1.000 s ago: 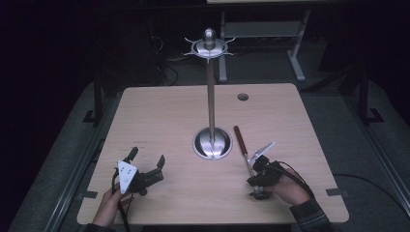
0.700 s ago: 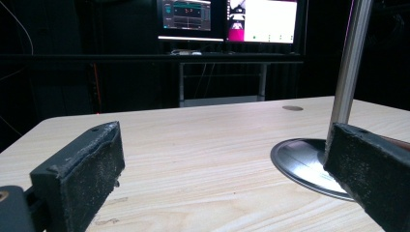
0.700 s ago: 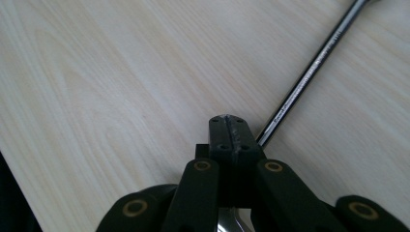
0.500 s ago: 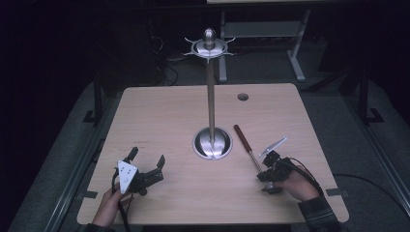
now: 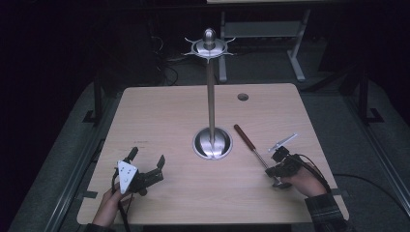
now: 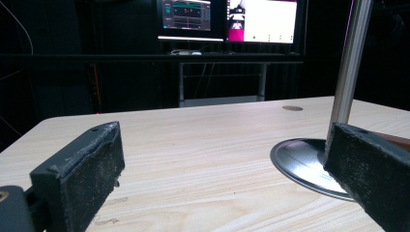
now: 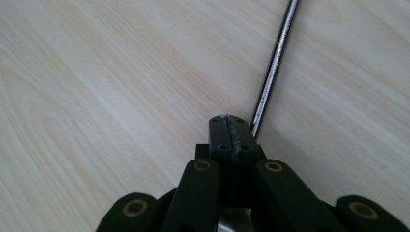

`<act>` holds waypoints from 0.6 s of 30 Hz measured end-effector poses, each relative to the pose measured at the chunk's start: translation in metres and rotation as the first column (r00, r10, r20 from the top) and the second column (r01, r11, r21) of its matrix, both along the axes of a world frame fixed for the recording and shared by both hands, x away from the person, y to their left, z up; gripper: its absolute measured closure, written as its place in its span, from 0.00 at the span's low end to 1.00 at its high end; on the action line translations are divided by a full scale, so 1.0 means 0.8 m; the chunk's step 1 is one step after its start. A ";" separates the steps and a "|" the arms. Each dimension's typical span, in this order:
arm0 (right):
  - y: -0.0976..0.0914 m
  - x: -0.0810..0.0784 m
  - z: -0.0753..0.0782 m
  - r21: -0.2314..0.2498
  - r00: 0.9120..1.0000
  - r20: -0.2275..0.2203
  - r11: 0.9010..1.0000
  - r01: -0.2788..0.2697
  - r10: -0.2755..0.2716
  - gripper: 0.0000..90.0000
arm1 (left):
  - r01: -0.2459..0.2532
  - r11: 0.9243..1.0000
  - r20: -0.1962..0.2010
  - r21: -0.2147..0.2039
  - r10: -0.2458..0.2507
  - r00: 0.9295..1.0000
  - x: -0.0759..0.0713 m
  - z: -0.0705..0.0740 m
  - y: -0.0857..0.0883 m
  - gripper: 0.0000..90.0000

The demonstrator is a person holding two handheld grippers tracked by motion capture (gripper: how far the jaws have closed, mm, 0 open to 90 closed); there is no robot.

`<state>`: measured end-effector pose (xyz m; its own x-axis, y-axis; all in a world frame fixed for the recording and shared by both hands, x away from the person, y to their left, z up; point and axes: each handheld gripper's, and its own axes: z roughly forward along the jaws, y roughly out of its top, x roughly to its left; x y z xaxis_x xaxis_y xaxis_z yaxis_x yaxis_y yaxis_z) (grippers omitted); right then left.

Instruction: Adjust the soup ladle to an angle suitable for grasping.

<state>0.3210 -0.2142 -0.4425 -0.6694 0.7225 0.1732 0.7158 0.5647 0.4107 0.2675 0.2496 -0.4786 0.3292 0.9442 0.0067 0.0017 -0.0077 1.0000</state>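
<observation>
While the left claw (image 5: 146,160) gapes wide, right claw (image 7: 232,129) pinched shut, beside utensil (image 5: 251,145), table (image 5: 169,111).

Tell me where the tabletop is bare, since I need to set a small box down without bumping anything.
The far left corner of the table is bare, and so is the wide strip between the left gripper and the stand's round base. It is crowded on the right, where the long-handled tool lies slanted from the base toward the right gripper.
</observation>
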 end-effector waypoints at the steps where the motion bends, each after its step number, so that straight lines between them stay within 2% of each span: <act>1: -0.001 0.001 0.001 -0.003 1.000 -0.001 1.000 0.005 -0.005 1.00 | 0.000 1.000 0.000 0.001 0.000 1.000 0.000 0.000 0.000 0.00; 18: -0.023 0.018 0.002 -0.027 0.999 0.014 0.998 0.048 -0.048 1.00 | 0.001 1.000 0.000 0.000 -0.001 1.000 0.000 0.000 0.000 0.00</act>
